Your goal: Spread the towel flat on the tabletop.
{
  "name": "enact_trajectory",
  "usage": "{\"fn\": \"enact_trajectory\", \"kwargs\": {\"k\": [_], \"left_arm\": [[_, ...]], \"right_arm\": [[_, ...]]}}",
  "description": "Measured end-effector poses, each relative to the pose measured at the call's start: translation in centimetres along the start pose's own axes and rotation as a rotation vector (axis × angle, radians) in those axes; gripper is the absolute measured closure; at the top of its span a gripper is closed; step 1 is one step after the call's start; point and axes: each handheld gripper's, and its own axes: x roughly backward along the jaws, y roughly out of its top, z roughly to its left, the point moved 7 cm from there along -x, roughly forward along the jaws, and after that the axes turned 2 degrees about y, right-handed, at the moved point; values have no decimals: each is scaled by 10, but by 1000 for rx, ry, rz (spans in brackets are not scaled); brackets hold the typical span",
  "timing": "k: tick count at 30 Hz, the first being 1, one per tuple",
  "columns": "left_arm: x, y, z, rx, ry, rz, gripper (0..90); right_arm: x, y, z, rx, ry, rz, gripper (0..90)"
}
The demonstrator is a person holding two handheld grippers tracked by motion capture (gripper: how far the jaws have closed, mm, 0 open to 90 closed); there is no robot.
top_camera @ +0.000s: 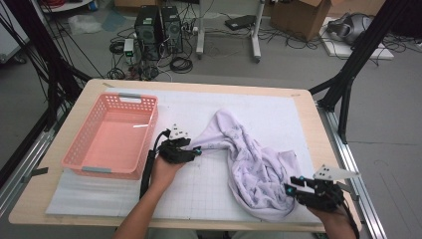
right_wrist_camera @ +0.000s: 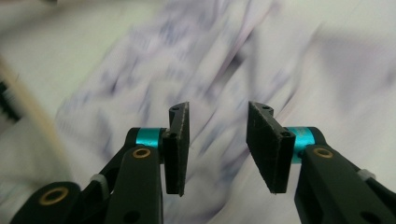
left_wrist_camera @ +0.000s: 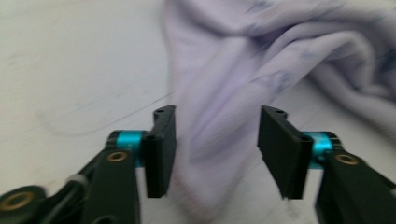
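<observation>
Right gripper [right_wrist_camera: 218, 147], fingers [right_wrist_camera: 179, 149] apart, over blurred lilac printed cloth [right_wrist_camera: 261, 60].

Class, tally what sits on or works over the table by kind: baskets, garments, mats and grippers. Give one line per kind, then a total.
Pink basket: 1
Lilac garment: 1
White mat: 1
Grippers: 2, left gripper and right gripper, both open
Total: 5

A pale lilac cloth [top_camera: 254, 164] with faint dark print lies crumpled on the white mat [top_camera: 199, 189] of the desk, right of the empty pink basket [top_camera: 112, 137], one narrow end stretched toward the basket.
</observation>
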Motion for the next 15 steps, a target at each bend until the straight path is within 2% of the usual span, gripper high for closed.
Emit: {"fn": "enact_trajectory", "kwargs": {"k": [1,2,3,4,6,7,9,11,13,14,15], "left_arm": [[-2,1,-5,-5,-23,-14,437],[-6,1,-8,-11,-34,-13,413],[-10,1,-12,-15,-47,-5,400],[-14,0,-15,-26,-55,11,400],[-23,-3,-21,-54,-59,42,380],[-27,-4,-23,-57,-56,48,381],[-36,-8,-25,-86,-43,101,379],[-39,-7,-26,-127,-3,122,396],[-38,-6,-24,-195,51,142,534],[-36,-6,-22,-195,57,147,632],[-34,-6,-18,-178,55,149,750]], "right_arm": [[-3,9,-5,18,-25,-15,551],[-16,23,-13,45,-64,-9,546],[-27,28,-17,56,-78,6,544],[-27,28,-17,56,-78,6,544],[-53,35,-24,71,-102,46,536],[-66,38,-27,83,-114,70,522],[-90,41,-32,101,-141,107,516],[-110,39,-39,85,-133,149,503],[-121,30,-44,89,-145,215,542],[-121,29,-44,75,-133,196,581],[-119,27,-45,57,-124,191,633]]}}
